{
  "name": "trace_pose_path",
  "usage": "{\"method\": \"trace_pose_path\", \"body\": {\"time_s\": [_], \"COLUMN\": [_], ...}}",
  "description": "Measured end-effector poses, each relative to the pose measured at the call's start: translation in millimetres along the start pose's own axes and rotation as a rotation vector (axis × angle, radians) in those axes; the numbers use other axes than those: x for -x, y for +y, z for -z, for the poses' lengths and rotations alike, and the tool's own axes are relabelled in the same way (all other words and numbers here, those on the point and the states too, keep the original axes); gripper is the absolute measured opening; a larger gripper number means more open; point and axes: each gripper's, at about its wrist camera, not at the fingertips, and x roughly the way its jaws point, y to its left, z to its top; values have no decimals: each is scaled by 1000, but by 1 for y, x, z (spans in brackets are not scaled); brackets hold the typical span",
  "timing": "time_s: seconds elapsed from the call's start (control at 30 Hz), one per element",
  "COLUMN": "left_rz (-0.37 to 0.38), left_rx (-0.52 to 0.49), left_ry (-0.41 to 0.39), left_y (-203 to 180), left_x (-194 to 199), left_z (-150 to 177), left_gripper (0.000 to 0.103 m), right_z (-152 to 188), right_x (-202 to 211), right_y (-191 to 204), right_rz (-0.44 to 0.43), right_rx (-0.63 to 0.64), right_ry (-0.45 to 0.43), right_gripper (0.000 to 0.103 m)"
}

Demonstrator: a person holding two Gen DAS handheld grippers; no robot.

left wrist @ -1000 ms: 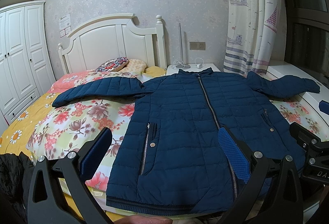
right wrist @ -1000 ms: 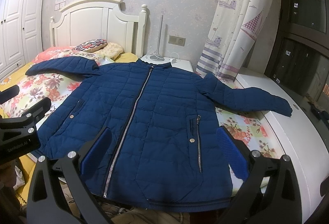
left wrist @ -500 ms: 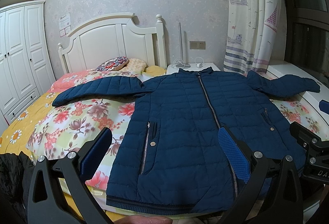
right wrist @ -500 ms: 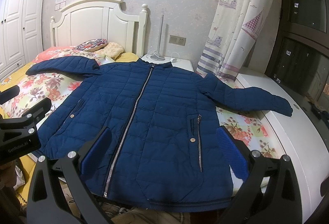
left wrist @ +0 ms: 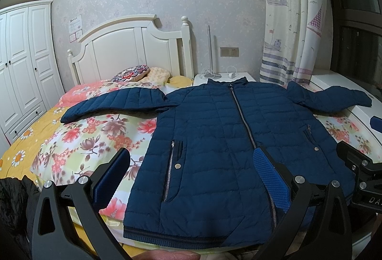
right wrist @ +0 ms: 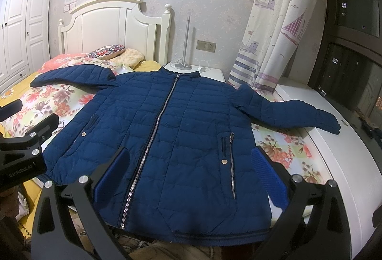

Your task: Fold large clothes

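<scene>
Navy quilted jacket (left wrist: 229, 140) flat on bed (left wrist: 78, 140), soft, puffy, prob. slippery; both claws (left wrist: 191, 174) (right wrist: 191, 171) apart, empty; grab sleeve cuffs at 9 & 3 o'clock.

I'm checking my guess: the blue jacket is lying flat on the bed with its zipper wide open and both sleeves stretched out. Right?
Almost. The jacket lies flat on the bed with both sleeves out, but its zipper is closed up to the collar, as the right wrist view shows.

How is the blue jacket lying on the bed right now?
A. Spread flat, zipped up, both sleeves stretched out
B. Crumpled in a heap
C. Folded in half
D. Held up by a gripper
A: the blue jacket lies flat on the bed, zipper closed, sleeves out to either side, touched by neither gripper.
</scene>
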Motion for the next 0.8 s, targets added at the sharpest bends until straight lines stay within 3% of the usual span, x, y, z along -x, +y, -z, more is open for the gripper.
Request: {"method": "trace_pose_path", "body": {"time_s": [0.23, 0.43, 0.53, 0.67, 0.8], "left_rz": [11, 15, 51, 119, 49], "left_rx": [-4, -11, -15, -60, -90], "left_ry": [29, 124, 191, 320, 369], "left_y": [1, -6, -16, -32, -38], "left_x": [-11, -61, -110, -198, -270], "left_z": [11, 7, -4, -23, -37], "left_gripper": [99, 99, 99, 99, 99], "right_z": [3, 6, 5, 2, 1], "right_x": [-12, -61, -107, -173, -226], "right_y": [-6, -40, -74, -144, -213], "right_rz": [-31, -81, -94, 9, 78], "right_rx": [-25, -125, -215, -391, -551], "right_ry": [14, 96, 177, 256, 281], "right_gripper": [101, 101, 101, 101, 101]}}
